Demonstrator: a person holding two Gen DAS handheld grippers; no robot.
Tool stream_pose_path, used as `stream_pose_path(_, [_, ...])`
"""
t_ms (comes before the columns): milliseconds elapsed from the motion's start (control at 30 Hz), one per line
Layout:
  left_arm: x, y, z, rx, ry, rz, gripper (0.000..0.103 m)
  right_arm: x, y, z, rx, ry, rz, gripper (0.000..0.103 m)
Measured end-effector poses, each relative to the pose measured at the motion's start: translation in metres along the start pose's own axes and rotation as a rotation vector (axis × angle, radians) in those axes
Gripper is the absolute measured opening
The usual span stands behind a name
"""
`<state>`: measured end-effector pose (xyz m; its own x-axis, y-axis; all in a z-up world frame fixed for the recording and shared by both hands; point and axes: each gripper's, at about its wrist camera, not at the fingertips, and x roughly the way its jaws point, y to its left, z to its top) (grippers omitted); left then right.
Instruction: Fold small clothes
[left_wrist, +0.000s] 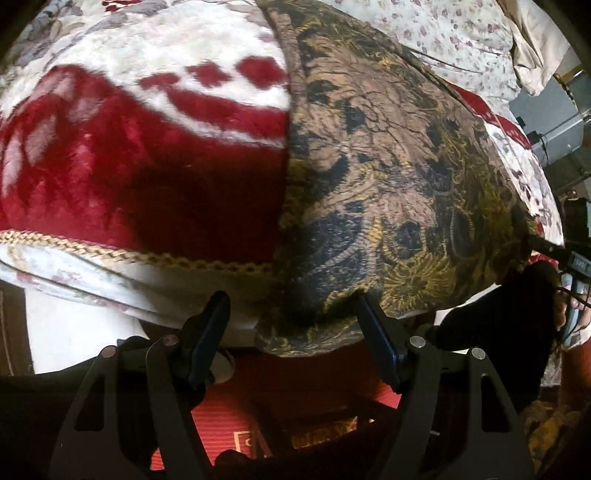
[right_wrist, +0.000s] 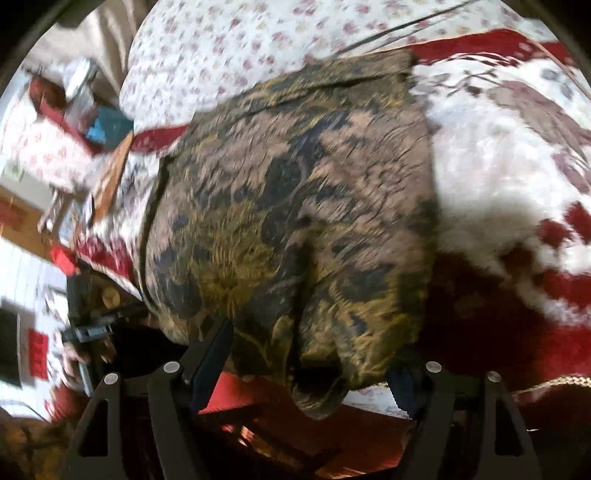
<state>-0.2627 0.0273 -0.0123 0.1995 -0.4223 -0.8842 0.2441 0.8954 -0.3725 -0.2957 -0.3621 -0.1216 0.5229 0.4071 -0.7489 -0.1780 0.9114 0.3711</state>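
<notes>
Brown-and-gold patterned cloth (left_wrist: 388, 177) lay spread on the red-and-white blanket (left_wrist: 122, 155), its near edge hanging over the bed's side. The left gripper (left_wrist: 291, 314) hovered low at that edge, fingers spread. The right gripper (right_wrist: 314, 369) likewise stood spread around the hanging hem.

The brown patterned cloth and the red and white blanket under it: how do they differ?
The brown patterned cloth is thin, woven-looking, with black and gold swirls; the red and white blanket is plush and fuzzy, with bold red shapes on white. The cloth is the smaller piece and lies on top; the blanket spreads well beyond it on both sides. The blanket has a gold braided edge; the cloth does not. Both hang over the bed's near edge.
</notes>
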Motion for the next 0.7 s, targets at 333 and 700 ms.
stream_pose_path(333, [0.026, -0.012, -0.002, 0.033, 0.07, -0.043, 0.053, 0.006, -0.006, -0.002, 0.029, 0.02, -0.014, 0.032])
stream_pose_path(700, [-0.004, -0.021, -0.003, 0.042, -0.016, -0.124, 0.006, -0.007, -0.001, -0.003, 0.033, -0.08, 0.036, 0.014])
